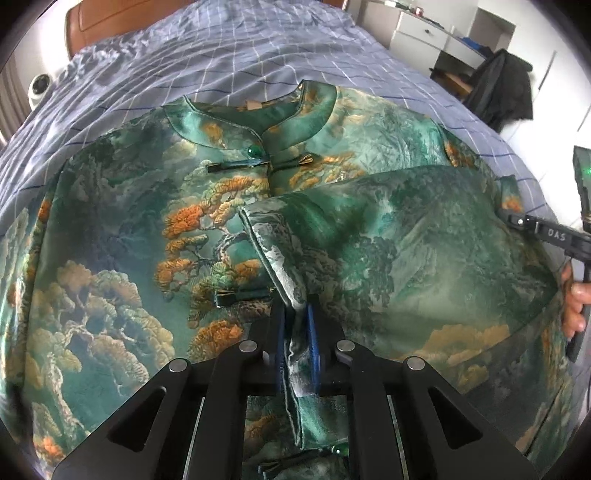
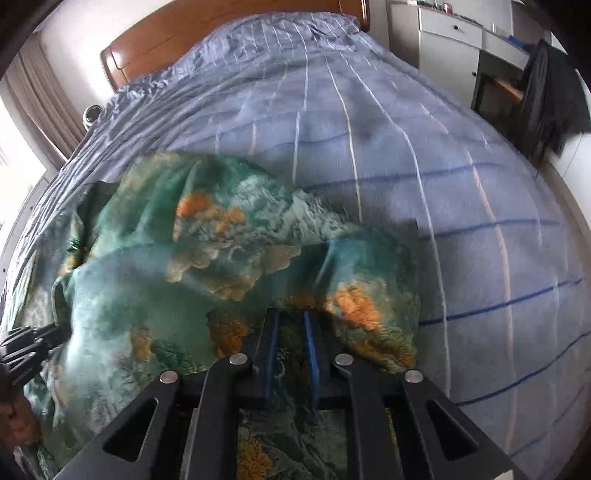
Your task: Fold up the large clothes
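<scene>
The garment (image 1: 122, 236), a green brocade jacket woven with orange pines and pale clouds, lay spread front-up on the bed (image 1: 229, 48). Its stand-up collar (image 1: 258, 110) pointed toward the wooden headboard (image 1: 88, 26), with a green bead button and dark frog fastenings down the front. One sleeve (image 1: 388, 236) lay folded across the chest, its cuff edge showing a paler silvery lining.

The left tongs (image 1: 297, 332) were closed on that cuff edge, the fabric pinched between the blue pads and trailing down out of sight behind the black linkage. The lower hem was cut off by the picture's rim. In the right wrist view everything was smeared by motion blur. The right tongs (image 2: 290, 339) stood over a rumpled part of the garment near its edge, the blue pads close together, with patterned cloth showing in the narrow gap; whether they actually pinched it could not be made out.

At the left view's right edge a hand (image 1: 574, 306) held the other gripper's handle. The bedcover was quilted blue-grey with a white and dark grid. A white desk (image 1: 436, 33) and a dark coat over a chair (image 1: 502, 85) stood beyond.
</scene>
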The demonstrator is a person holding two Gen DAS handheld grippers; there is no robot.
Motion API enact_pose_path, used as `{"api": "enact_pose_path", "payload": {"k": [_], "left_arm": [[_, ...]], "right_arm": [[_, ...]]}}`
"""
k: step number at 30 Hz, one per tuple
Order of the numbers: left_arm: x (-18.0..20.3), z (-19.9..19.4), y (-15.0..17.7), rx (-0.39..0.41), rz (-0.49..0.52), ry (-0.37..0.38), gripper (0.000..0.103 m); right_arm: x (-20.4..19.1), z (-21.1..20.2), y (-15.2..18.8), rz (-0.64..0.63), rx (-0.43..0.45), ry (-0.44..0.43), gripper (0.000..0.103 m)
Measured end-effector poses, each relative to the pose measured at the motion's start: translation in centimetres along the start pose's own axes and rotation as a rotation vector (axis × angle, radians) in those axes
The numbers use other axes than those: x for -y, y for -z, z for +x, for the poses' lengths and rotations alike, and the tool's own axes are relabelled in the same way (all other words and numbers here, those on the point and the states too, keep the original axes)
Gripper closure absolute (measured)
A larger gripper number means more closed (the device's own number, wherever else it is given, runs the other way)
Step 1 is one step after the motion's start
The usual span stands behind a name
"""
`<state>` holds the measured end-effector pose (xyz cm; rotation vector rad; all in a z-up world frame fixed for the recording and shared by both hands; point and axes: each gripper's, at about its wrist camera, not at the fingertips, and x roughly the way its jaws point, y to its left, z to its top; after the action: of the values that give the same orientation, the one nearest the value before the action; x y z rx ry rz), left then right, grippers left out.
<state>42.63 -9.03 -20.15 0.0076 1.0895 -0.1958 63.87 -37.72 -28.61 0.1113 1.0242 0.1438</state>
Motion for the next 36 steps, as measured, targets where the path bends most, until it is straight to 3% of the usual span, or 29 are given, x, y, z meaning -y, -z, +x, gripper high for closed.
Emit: {"api": "enact_pose_path", "payload": {"k": [4, 11, 14, 19, 23, 28, 29, 36], "left_arm": [[0.0, 0.0, 0.0, 0.003, -0.001, 0.001, 0.092], [0.6, -0.2, 0.5, 0.011, 0.008, -0.028, 0.092], [1.3, 0.0, 0.6, 0.02, 0.033, -0.067, 0.091], [2.3, -0.5, 0.8, 0.035, 0.072, -0.123, 0.09], [2.0, -1.9, 1.4, 0.049, 0.046, -0.112, 0.075], [1.5, -4.8, 3.8, 0.076, 0.03, -0.068, 0.052], [1.5, -5.6, 4.7, 0.08, 0.037, -0.061, 0.044], [0.5, -10.1, 12.1, 0.072, 0.072, -0.11, 0.023]], "right_arm": [[0.0, -1.7, 1.3, 0.004, 0.014, -0.025, 0.091], [-0.3, -6.9, 7.3, -0.091, -0.035, -0.058, 0.091], [-0.1, -6.9, 9.2, -0.111, -0.074, -0.051, 0.091], [0.0, -6.5, 9.6, -0.068, -0.067, -0.04, 0.09], [-0.3, -9.0, 11.6, -0.078, -0.061, -0.047, 0.088], [-1.2, -13.0, 17.8, -0.15, -0.076, -0.014, 0.085], [-1.4, -13.9, 19.3, -0.158, -0.078, -0.006, 0.085], [-2.4, -18.9, 28.1, -0.129, -0.088, 0.057, 0.085]]}}
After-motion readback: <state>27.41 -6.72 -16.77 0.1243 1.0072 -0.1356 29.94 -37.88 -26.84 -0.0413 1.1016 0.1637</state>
